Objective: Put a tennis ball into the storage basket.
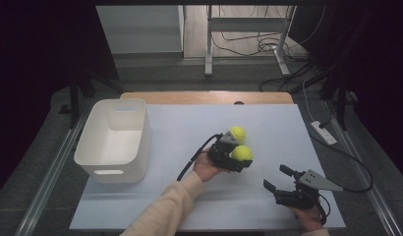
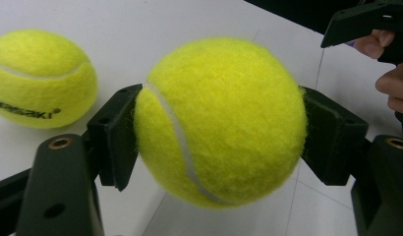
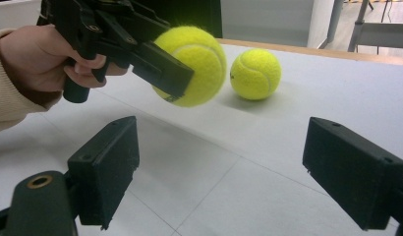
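Note:
My left gripper (image 1: 241, 160) is shut on a yellow tennis ball (image 1: 242, 153) near the middle of the white table and holds it just above the surface. Its two black jaws press the ball (image 2: 221, 120) from both sides. A second tennis ball (image 1: 237, 133) lies on the table just behind it, also seen in the left gripper view (image 2: 40, 78) and the right gripper view (image 3: 255, 73). My right gripper (image 1: 279, 178) stands open near the front right of the table, nothing between its jaws, facing the held ball (image 3: 192, 65).
A white plastic bin (image 1: 113, 140) stands at the table's left side. A wooden strip (image 1: 207, 97) runs along the far edge. A power strip (image 1: 323, 132) and cables lie on the floor to the right. Table legs stand beyond.

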